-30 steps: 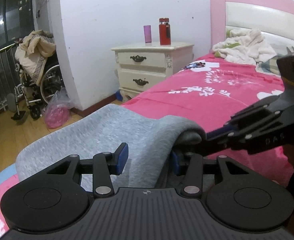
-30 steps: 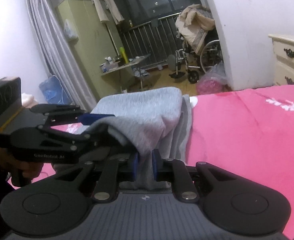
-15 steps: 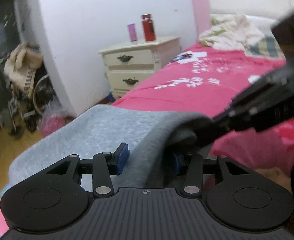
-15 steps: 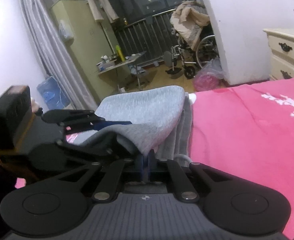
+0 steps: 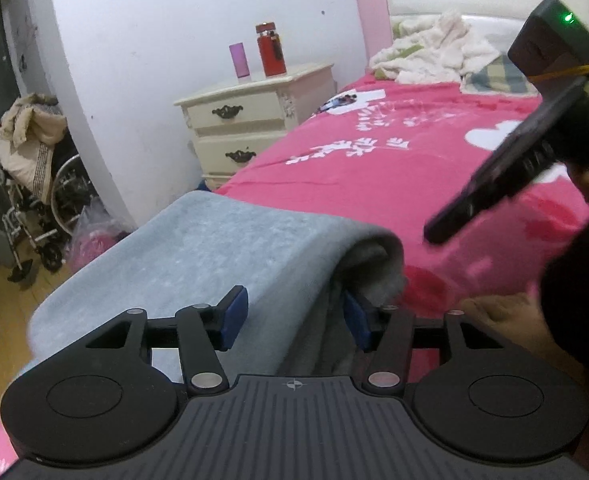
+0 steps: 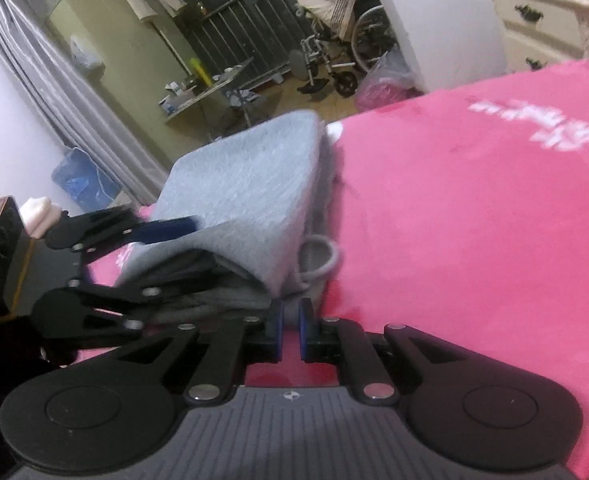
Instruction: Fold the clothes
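Note:
A grey folded garment (image 5: 234, 248) lies at the near edge of the pink bed. My left gripper (image 5: 292, 314) is open, its blue pads wide apart, and a folded edge of the grey cloth passes between them. In the right wrist view one blue left finger (image 6: 162, 229) rests on top of the garment (image 6: 246, 184) while the other is hidden under the fold. My right gripper (image 6: 291, 310) is shut with nothing in it, its tips just short of the cloth's corner. It appears blurred, raised right of the garment (image 5: 494, 192). A grey cord loop (image 6: 322, 258) pokes out.
The pink bedspread (image 5: 394, 168) stretches ahead to a crumpled cream blanket (image 5: 434, 52) at the headboard. A cream nightstand (image 5: 246, 120) holds a red bottle (image 5: 271, 50) and a purple cup (image 5: 239, 60). A wheelchair (image 5: 34, 184) stands at left. A hand (image 5: 502, 320) is at lower right.
My right gripper, which was pinching the grey corner, has let it go and drawn back and up. The left gripper stays open around the fold.

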Tool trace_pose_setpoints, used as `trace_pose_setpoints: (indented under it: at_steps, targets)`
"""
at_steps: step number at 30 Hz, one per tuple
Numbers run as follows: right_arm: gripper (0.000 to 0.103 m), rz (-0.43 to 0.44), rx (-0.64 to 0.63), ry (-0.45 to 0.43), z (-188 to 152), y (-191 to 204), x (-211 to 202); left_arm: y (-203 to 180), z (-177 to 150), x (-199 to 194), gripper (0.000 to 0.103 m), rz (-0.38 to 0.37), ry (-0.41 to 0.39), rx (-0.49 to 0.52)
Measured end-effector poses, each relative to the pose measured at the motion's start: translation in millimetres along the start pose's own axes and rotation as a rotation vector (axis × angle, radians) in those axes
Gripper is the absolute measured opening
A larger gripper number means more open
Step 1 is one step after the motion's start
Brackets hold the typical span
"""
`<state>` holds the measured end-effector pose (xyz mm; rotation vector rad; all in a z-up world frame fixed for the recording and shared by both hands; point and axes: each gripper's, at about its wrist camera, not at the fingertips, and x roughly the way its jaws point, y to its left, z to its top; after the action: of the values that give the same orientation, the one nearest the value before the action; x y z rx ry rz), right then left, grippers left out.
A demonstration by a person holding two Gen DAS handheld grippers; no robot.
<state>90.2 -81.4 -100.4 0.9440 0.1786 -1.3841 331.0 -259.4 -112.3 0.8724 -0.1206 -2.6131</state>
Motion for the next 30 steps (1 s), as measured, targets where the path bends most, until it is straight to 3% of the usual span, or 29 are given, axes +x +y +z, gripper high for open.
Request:
trace_pose_setpoints:
  at_steps: [3, 8, 11, 14, 18, 21, 23, 27, 28, 30]
  targets:
    - [0.008, -0.017, -0.033, -0.051, 15, 3, -17, 5, -2, -22, 0.053, 0.001, -0.017, -0.005]
    - [0.008, 0.046, -0.074, -0.107, 40, 22, 0, -5, -14, -22, 0.052, 0.078, 0.052, 0.116]
    - [0.008, 0.084, -0.156, -0.096, 49, 41, 19, -7, -19, -19, 0.041, 0.152, 0.069, 0.139]
    - [0.008, 0.093, -0.242, -0.070, 51, 55, 35, -2, -20, -21, 0.040, 0.190, 0.074, 0.124]
    - [0.007, 0.045, -0.302, 0.005, 45, 58, 61, -9, -34, -12, 0.041, 0.257, 0.099, 0.245]
    - [0.007, 0.035, -0.295, 0.001, 44, 57, 60, -12, -30, -17, 0.041, 0.243, 0.089, 0.234]
    - [0.007, 0.027, -0.290, -0.001, 43, 56, 59, -12, -25, -27, 0.050, 0.201, 0.049, 0.196]
    - [0.007, 0.023, -0.274, -0.010, 44, 55, 55, -19, -30, -24, 0.052, 0.216, 0.055, 0.250]
    - [0.007, 0.024, -0.275, -0.010, 44, 55, 53, -20, -32, -23, 0.050, 0.223, 0.059, 0.267]
    - [0.007, 0.022, -0.284, -0.012, 45, 57, 51, -24, -36, -20, 0.036, 0.237, 0.068, 0.303]
